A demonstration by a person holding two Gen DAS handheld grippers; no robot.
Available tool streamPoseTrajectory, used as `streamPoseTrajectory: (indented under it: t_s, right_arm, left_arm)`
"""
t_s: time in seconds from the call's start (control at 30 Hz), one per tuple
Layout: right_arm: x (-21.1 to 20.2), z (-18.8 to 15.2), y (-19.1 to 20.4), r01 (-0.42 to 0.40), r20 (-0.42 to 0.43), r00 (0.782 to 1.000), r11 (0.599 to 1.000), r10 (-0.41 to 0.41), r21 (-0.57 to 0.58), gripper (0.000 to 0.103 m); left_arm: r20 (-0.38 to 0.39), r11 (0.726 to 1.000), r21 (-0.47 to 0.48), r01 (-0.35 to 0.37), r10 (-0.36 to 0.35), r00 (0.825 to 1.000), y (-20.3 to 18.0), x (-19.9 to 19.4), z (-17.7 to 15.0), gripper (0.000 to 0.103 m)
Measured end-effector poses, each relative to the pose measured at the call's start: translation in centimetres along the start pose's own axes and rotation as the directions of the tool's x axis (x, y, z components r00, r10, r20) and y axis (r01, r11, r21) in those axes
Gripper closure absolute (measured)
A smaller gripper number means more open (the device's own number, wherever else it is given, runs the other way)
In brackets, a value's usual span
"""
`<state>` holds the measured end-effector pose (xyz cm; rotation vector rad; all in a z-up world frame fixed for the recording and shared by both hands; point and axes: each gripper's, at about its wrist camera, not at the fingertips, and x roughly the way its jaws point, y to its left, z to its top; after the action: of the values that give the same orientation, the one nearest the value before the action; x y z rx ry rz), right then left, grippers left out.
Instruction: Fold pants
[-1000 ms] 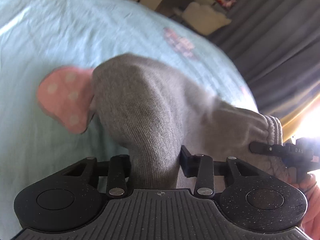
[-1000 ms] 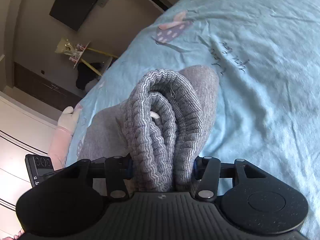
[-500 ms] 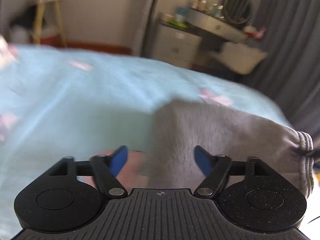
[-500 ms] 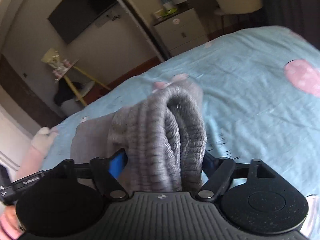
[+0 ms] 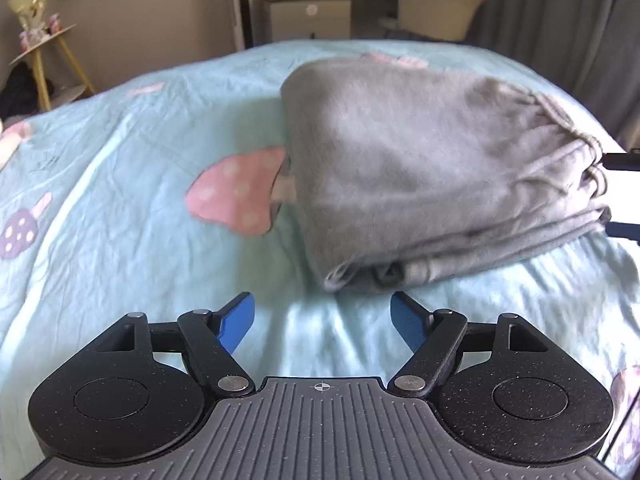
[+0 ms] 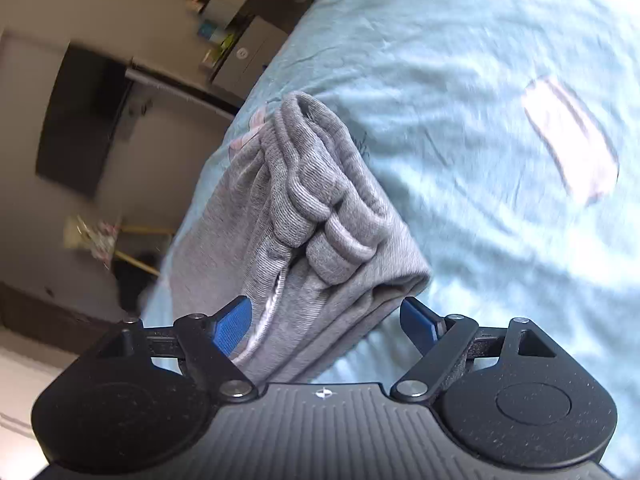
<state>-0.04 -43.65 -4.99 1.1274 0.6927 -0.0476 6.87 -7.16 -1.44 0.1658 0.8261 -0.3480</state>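
The grey pants [image 5: 420, 168] lie folded in a thick stack on the light blue bed sheet [image 5: 120, 240]. My left gripper [image 5: 322, 316] is open and empty, just in front of the stack's near edge and apart from it. In the right wrist view the stack's ribbed waistband end [image 6: 316, 216] faces the camera. My right gripper [image 6: 326, 320] is open, with its blue pads [image 6: 232, 324] spread on either side of the folded edge, not pressing it. Its fingers also show at the right edge of the left wrist view [image 5: 622, 160].
The sheet has pink mushroom prints, one [image 5: 236, 192] beside the stack. Beyond the bed stand a white cabinet [image 5: 308, 18], a pale chair [image 5: 436, 8], dark curtains [image 5: 560, 8] and a small stand with yellow legs [image 5: 44, 52].
Both grippers have opened and let go of the pants, which now rest folded on the bed. My left gripper has drawn back from the stack.
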Motion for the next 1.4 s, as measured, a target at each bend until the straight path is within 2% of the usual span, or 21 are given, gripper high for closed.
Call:
streamPoseTrajectory:
  t_s: [0.1, 0.23, 0.37, 0.43, 0.47, 0.5, 0.53, 0.57, 0.6, 0.7, 0.77, 0.83, 0.9, 0.97, 1.1, 1.17, 1.23, 1.27, 1.33, 1.37, 1.4]
  right_arm:
    - [1.1, 0.4, 0.2, -0.033, 0.051, 0.998, 0.998, 0.031, 0.046, 0.024]
    - [2.4, 0.5, -0.1, 0.006, 0.059, 0.998, 0.996, -0.011, 0.091, 0.041]
    - [2.8, 0.9, -0.3, 0.004, 0.069, 0.998, 0.991, -0.014, 0.135, 0.043]
    - [3.4, 0.8, 0.0, 0.032, 0.083, 0.996, 0.993, -0.042, 0.117, 0.045]
    - [3.6, 0.7, 0.4, 0.059, 0.092, 0.993, 0.994, -0.067, 0.088, 0.047]
    - [3.7, 0.5, 1.1, 0.101, 0.099, 0.990, 0.994, -0.104, 0.034, 0.055]
    - [3.8, 0.3, 1.9, 0.140, 0.107, 0.985, 0.990, -0.136, -0.028, 0.060]
    - [3.7, 0.0, 2.6, 0.165, 0.116, 0.981, 0.983, -0.155, -0.081, 0.062]
    - [3.2, -0.2, 2.9, 0.167, 0.128, 0.980, 0.979, -0.152, -0.115, 0.067]
    - [1.7, -0.2, 2.5, 0.095, 0.139, 0.987, 0.988, -0.078, -0.122, 0.070]
    - [1.3, -0.2, 1.6, 0.132, 0.110, 0.987, 0.985, -0.120, -0.113, 0.064]
    - [0.1, -0.4, 1.0, 0.145, 0.116, 0.985, 0.983, -0.132, -0.115, 0.058]
    - [-1.4, -0.4, 1.0, 0.153, 0.139, 0.981, 0.981, -0.136, -0.117, 0.058]
    - [-2.3, -0.1, 1.3, 0.127, 0.157, 0.981, 0.987, -0.110, -0.102, 0.058]
    - [-2.0, 1.3, 2.6, 0.117, 0.193, 0.976, 0.989, -0.097, -0.092, 0.058]
    - [-1.7, 1.7, 3.0, 0.108, 0.205, 0.975, 0.992, -0.092, -0.070, 0.063]
    - [-1.7, 1.7, 3.1, 0.081, 0.200, 0.977, 0.995, -0.069, -0.050, 0.065]
    - [-1.5, 1.7, 3.1, 0.063, 0.184, 0.981, 0.997, -0.055, -0.037, 0.065]
    - [-0.8, 1.3, 3.0, 0.063, 0.155, 0.986, 0.998, -0.058, -0.024, 0.065]
    - [-0.5, 1.0, 3.0, 0.066, 0.156, 0.986, 0.997, -0.061, -0.028, 0.065]
    - [-0.2, 0.8, 3.1, 0.064, 0.162, 0.985, 0.998, -0.059, -0.023, 0.065]
  left_arm:
    - [0.007, 1.000, -0.013, 0.017, -0.017, 1.000, -0.2, 0.9, 0.8, 0.023]
    - [-0.041, 0.998, -0.055, 0.026, -0.028, 0.999, -0.3, 2.6, 1.0, 0.028]
    - [0.000, 0.988, -0.142, 0.068, -0.068, 0.998, 0.4, 2.6, 1.1, 0.031]
    - [-0.004, 0.975, -0.207, 0.086, -0.089, 0.996, 0.8, 3.2, 1.2, 0.039]
    - [-0.003, 0.965, -0.239, 0.110, -0.114, 0.993, 1.0, 3.4, 1.2, 0.050]
    - [0.003, 0.955, -0.267, 0.132, -0.136, 0.991, 1.2, 3.5, 1.1, 0.057]
    - [0.019, 0.950, -0.280, 0.138, -0.138, 0.990, 1.3, 3.4, 1.0, 0.061]
    - [0.035, 0.951, -0.279, 0.134, -0.130, 0.991, 1.3, 3.1, 1.0, 0.074]
    - [0.044, 0.955, -0.272, 0.122, -0.114, 0.992, 1.3, 2.7, 1.0, 0.080]
    - [0.081, 0.936, -0.310, 0.165, -0.147, 0.986, 2.2, 1.7, 0.6, 0.082]
    - [0.078, 0.931, -0.321, 0.173, -0.156, 0.985, 2.7, 1.2, 0.1, 0.082]
    - [0.058, 0.935, -0.319, 0.156, -0.145, 0.988, 2.9, 1.0, 0.0, 0.082]
    - [0.071, 0.939, -0.310, 0.148, -0.132, 0.989, 3.0, 0.3, 0.0, 0.082]
    - [0.090, 0.944, -0.296, 0.143, -0.121, 0.989, 2.8, -0.4, 0.1, 0.082]
    - [0.091, 0.953, -0.280, 0.117, -0.095, 0.991, 1.9, -0.9, 0.5, 0.084]
    - [0.097, 0.960, -0.258, 0.112, -0.089, 0.991, 1.6, -1.8, 0.6, 0.084]
    - [0.121, 0.964, -0.241, 0.112, -0.084, 0.989, 1.7, -3.0, 0.6, 0.079]
    - [0.135, 0.964, -0.243, 0.106, -0.075, 0.988, 1.9, -3.6, 0.6, 0.074]
    - [0.156, 0.962, -0.255, 0.096, -0.057, 0.986, 2.1, -4.2, 1.0, 0.062]
    - [0.161, 0.960, -0.263, 0.100, -0.059, 0.985, 2.2, -4.2, 1.3, 0.051]
    - [0.156, 0.956, -0.274, 0.103, -0.062, 0.986, 2.2, -3.9, 1.6, 0.046]
